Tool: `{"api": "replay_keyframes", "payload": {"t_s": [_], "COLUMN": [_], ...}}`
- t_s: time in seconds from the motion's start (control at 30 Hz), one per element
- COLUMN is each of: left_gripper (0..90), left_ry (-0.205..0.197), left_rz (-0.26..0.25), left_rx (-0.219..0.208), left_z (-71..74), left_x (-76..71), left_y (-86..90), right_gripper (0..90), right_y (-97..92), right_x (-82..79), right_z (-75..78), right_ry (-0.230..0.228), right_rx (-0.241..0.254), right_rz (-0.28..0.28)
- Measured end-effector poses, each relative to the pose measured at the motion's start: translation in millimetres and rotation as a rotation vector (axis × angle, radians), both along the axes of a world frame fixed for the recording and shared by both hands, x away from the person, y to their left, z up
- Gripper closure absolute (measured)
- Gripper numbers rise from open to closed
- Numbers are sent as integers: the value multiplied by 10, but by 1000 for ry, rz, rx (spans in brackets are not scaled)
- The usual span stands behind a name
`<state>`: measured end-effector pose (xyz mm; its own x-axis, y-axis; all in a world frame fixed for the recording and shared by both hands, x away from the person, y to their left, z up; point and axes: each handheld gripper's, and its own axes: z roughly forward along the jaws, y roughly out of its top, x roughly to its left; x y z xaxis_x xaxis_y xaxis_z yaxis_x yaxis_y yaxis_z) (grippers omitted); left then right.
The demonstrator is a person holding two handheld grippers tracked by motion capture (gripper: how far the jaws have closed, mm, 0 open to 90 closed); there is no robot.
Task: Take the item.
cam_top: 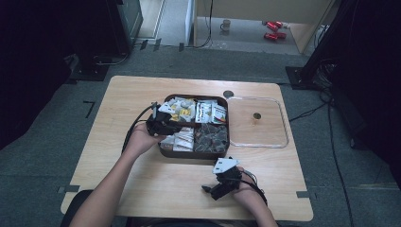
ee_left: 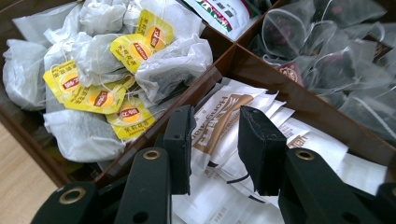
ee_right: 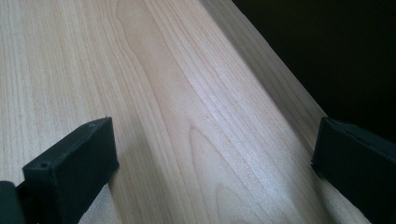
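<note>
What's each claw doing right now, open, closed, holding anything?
Left claw: jaws partly open over the white paper sachets in the divided tea box, gripping nothing.
Right claw: wide open over the bare wooden table, holding nothing.

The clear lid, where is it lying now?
In the high view, the clear lid lies flat on the table, right beside the compartment box.

Wood table (cam_top: 156, 184) w/ clear lid (cam_top: 258, 122) beside box; mug (cam_top: 226, 24), red cans (cam_top: 273, 29) on floor behind.

Wooden table (cam_top: 142, 94), centre of frame, bearing a brown divided tray (cam_top: 195, 153) at centre and a clear lid (cam_top: 257, 142) just right of it.
</note>
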<state>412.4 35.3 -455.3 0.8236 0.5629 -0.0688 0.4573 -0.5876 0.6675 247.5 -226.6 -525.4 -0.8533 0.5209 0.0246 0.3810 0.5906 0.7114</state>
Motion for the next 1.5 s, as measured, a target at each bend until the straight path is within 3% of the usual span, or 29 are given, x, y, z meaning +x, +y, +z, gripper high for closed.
{"api": "replay_keyframes", "payload": {"t_s": [0.03, 0.2, 0.33, 0.43, 0.6, 0.83, 0.93, 1.23, 1.5], "left_gripper": [661, 684, 720, 745, 802, 888, 896, 900, 900], "left_ry": [-7, 5, -11, -2, -5, -47, -47, -24, -36], "left_rz": [-9, -18, -19, -45, -61, -68, -67, -49, -35], "left_rx": [21, 33, 41, 85, 98, 130, 128, 52, 10], "left_z": [-6, -65, -65, -54, -58, -62, -59, 22, 115], "left_x": [12, 30, 30, 45, 33, 12, 12, 27, 1], "left_y": [-26, -56, -54, -88, -128, -135, -130, -19, 78], "right_gripper": [0, 0, 0, 0, 0, 0, 0, 0, 0], "right_y": [-1, -3, -3, -4, -4, -4, -4, -4, -4], "right_x": [-2, -7, -7, -8, -7, -7, -7, -8, -10], "right_z": [0, 0, 0, 0, 1, 1, 0, 1, 0], "right_ry": [1, 0, 0, 0, 0, 0, 0, 1, 0], "right_rx": [0, 0, 0, -2, -2, -2, -2, -1, -1], "right_rz": [-2, -5, -5, -4, -4, -4, -4, -4, -7]}}
